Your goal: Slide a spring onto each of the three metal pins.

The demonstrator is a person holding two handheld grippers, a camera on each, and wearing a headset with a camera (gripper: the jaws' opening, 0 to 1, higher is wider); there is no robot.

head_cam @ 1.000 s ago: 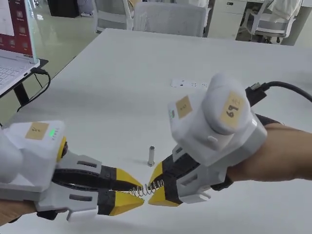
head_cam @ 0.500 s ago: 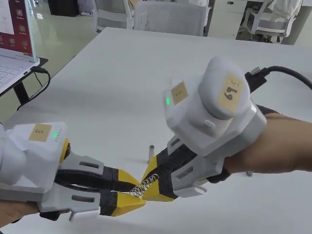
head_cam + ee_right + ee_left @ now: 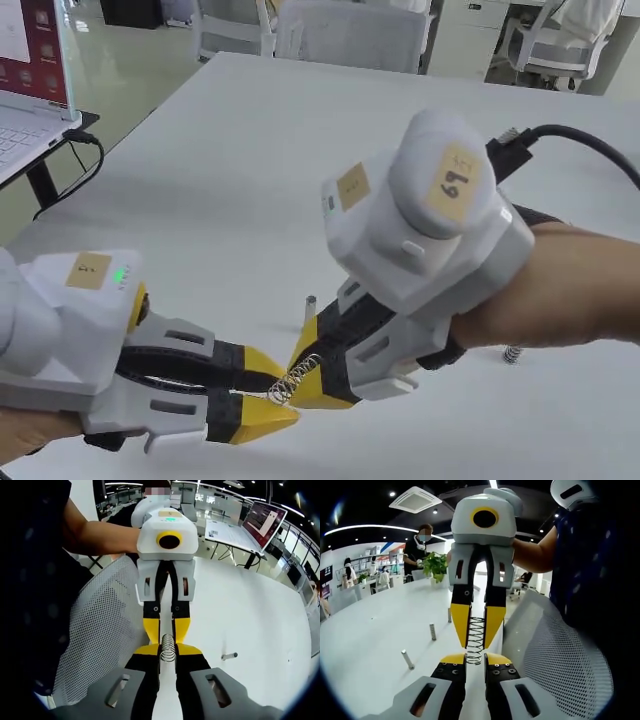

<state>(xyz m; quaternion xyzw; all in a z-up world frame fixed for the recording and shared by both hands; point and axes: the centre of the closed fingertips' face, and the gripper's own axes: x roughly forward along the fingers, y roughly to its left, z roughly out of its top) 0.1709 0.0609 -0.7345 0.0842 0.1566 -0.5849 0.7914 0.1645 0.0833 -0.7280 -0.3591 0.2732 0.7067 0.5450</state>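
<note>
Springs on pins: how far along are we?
Done: in the left gripper view the middle pin looks ribbed, as if already fitted. In hand: a loose spring is pinched between the left tool and the right tool. Left: the nearest pin stands bare; the farthest pin is too small to judge.

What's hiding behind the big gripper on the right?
A metal pin peeks out beside the right gripper, and a small spring shows under the arm. Whatever else stands behind is covered.
</note>
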